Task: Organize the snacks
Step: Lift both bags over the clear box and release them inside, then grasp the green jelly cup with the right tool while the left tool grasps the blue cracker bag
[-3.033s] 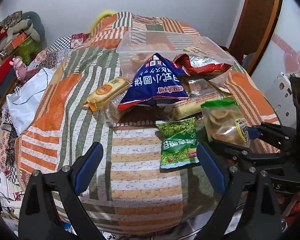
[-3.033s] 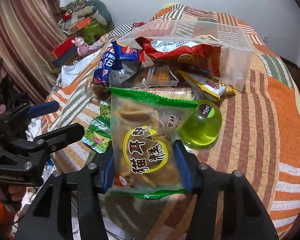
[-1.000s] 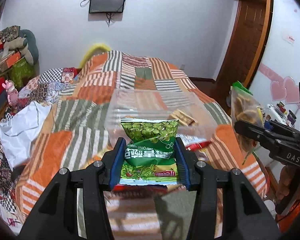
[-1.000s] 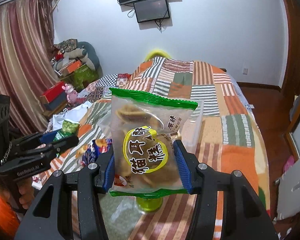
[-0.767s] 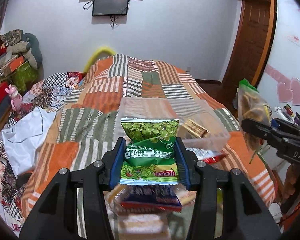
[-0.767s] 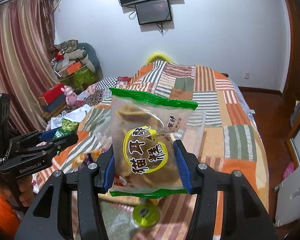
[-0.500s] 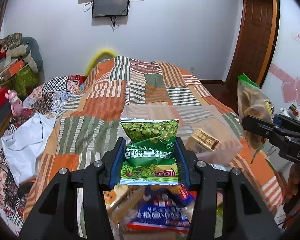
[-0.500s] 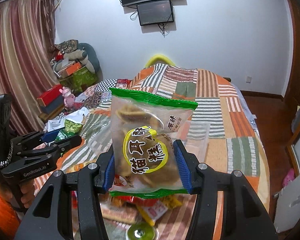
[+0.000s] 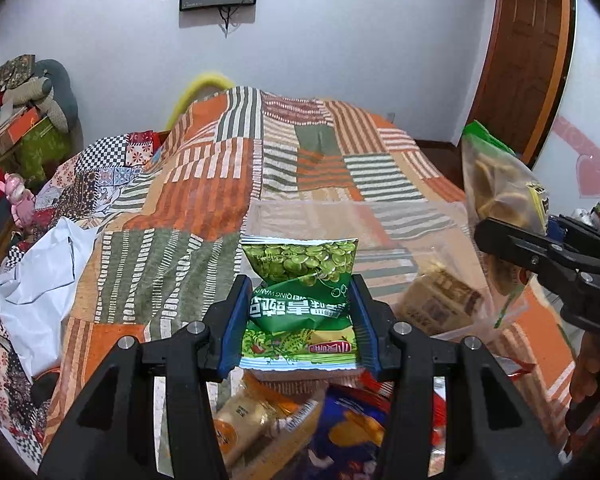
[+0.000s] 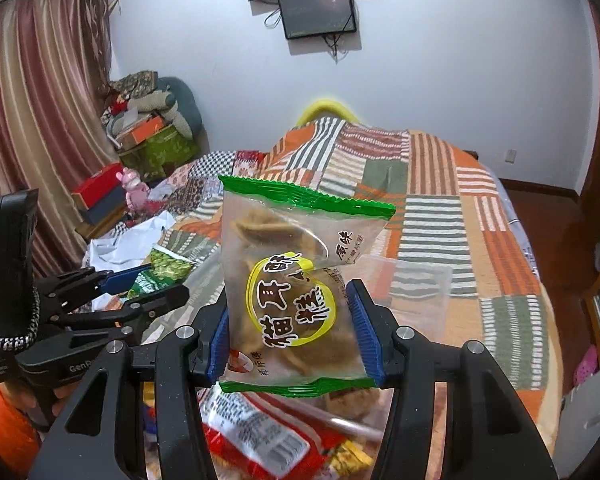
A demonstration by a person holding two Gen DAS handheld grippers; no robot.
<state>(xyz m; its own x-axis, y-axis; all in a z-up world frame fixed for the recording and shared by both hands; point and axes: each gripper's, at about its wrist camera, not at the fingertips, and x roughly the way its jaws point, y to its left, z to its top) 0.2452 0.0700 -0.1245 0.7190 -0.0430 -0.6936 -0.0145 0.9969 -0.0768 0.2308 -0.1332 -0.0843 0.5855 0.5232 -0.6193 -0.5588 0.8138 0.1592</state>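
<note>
My left gripper (image 9: 299, 292) is shut on a green pea packet (image 9: 300, 256), held upright above the bed. Just beyond it lies a clear plastic box (image 9: 340, 216) with a brown packet (image 9: 440, 296) inside. My right gripper (image 10: 290, 300) is shut on a clear biscuit packet with green edges (image 10: 296, 248), held over the near side of the box (image 10: 420, 284). Each gripper shows in the other's view: the right gripper (image 9: 540, 248) at the right edge, the left gripper (image 10: 140, 284) at the left.
Loose snacks lie below the grippers: a blue bag (image 9: 348, 432), a yellow biscuit pack (image 9: 252, 420), a red packet (image 10: 256, 440). A patchwork quilt (image 9: 204, 200) covers the bed. A white plastic bag (image 9: 40, 284) sits at its left edge, a wooden door (image 9: 520, 60) at the right.
Both grippers have moved forward over the bed with their packets still held. The loose snack pile has slid to the bottom of both views, and the clear box is nearer.
</note>
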